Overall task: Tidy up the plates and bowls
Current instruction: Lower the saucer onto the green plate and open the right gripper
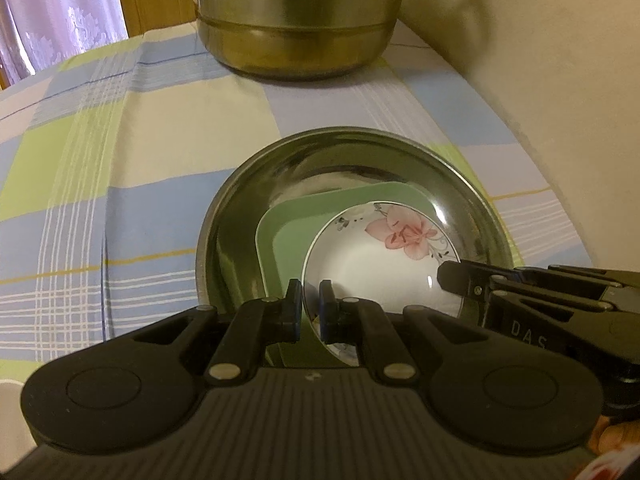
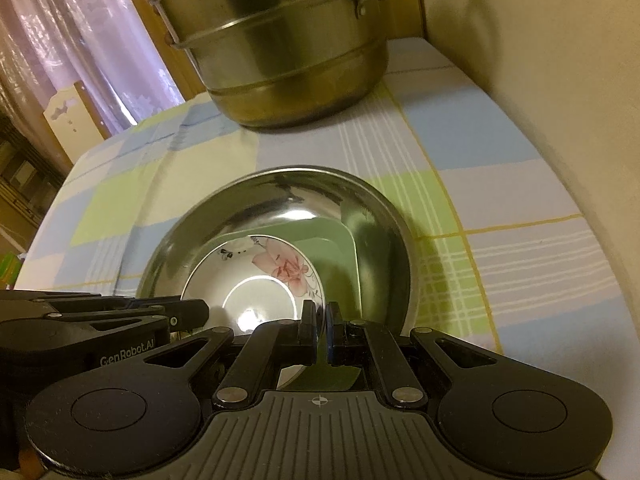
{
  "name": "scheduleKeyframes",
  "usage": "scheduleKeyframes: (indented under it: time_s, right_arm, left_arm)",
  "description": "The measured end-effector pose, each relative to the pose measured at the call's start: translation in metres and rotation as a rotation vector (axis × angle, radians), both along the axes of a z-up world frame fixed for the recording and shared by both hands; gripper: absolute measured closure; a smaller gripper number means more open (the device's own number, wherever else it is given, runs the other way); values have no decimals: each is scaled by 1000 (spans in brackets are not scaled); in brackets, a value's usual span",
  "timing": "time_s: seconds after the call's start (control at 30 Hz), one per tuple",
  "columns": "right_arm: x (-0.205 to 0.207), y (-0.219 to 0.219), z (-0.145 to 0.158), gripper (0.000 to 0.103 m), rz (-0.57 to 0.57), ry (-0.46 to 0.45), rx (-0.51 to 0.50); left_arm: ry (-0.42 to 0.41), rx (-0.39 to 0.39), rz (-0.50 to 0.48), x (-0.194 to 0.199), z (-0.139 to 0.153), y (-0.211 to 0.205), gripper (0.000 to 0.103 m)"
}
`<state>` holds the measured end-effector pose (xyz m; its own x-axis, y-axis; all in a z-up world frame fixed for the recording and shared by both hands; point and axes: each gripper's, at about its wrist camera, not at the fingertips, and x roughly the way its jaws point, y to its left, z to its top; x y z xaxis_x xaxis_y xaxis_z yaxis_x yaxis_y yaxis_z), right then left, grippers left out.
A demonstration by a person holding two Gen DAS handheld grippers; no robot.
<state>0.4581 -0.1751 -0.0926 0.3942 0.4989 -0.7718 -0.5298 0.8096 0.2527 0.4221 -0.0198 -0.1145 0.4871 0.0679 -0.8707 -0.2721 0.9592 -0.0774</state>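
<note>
A white bowl with a pink flower (image 1: pixel 380 272) (image 2: pixel 260 276) is held by both grippers at its near rim. My left gripper (image 1: pixel 310 309) is shut on the rim at the bowl's left, and my right gripper (image 2: pixel 321 325) is shut on the rim at its right. The right gripper (image 1: pixel 452 276) also enters the left wrist view from the right side. The bowl hangs just over a green square plate (image 1: pixel 288 232) (image 2: pixel 334 248). That plate lies inside a wide steel basin (image 1: pixel 340 152) (image 2: pixel 280 184). Whether the bowl touches the plate is hidden.
The basin rests on a checked tablecloth (image 1: pixel 160 140) (image 2: pixel 500 160). A big steel pot with brown handles (image 1: pixel 296 20) (image 2: pixel 280 52) stands behind it. A cream wall (image 1: pixel 560 80) borders the table on the right, and a curtain (image 1: pixel 60 20) hangs at the far left.
</note>
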Motion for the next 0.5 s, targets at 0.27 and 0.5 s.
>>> scheduleKeyframes:
  time_s: [0.27, 0.5]
  right_arm:
    - [7, 3, -6, 98, -11, 16, -2]
    - [6, 2, -4, 96, -28, 2, 16]
  left_arm:
    - [12, -2, 1, 7, -7, 3, 95]
    - [7, -13, -2, 10, -6, 5, 94]
